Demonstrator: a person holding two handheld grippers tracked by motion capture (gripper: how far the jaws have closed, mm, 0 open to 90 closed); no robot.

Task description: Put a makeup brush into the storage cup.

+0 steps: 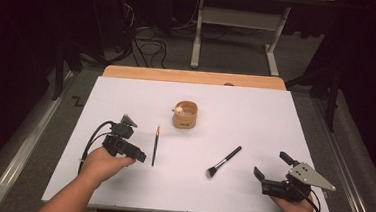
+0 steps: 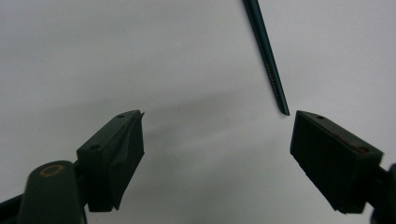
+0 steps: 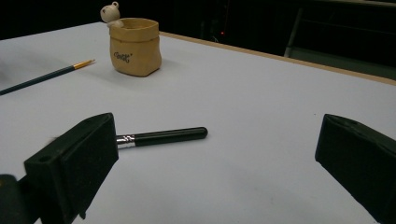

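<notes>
The white-topped bench point(image 1: 255, 120) carries everything; near its middle, toward the far side, stands a tan pot point(image 1: 185, 115) with a small bear figure on its rim. The right gripper point(image 1: 273, 168) rests at the near right corner, jaws spread wide and empty; the left gripper point(image 1: 140, 156) sits at the near left, jaws likewise wide apart and holding nothing. A black makeup brush point(image 1: 223, 161) lies between the grippers, its long axis diagonal, bristles toward the near left, handle toward the far right. A thin dark paintbrush point(image 1: 155, 145) lies just beside the left gripper, running near to far, its orange tip pointing away; in the left gripper view its near end sits just beside one jaw.
</notes>
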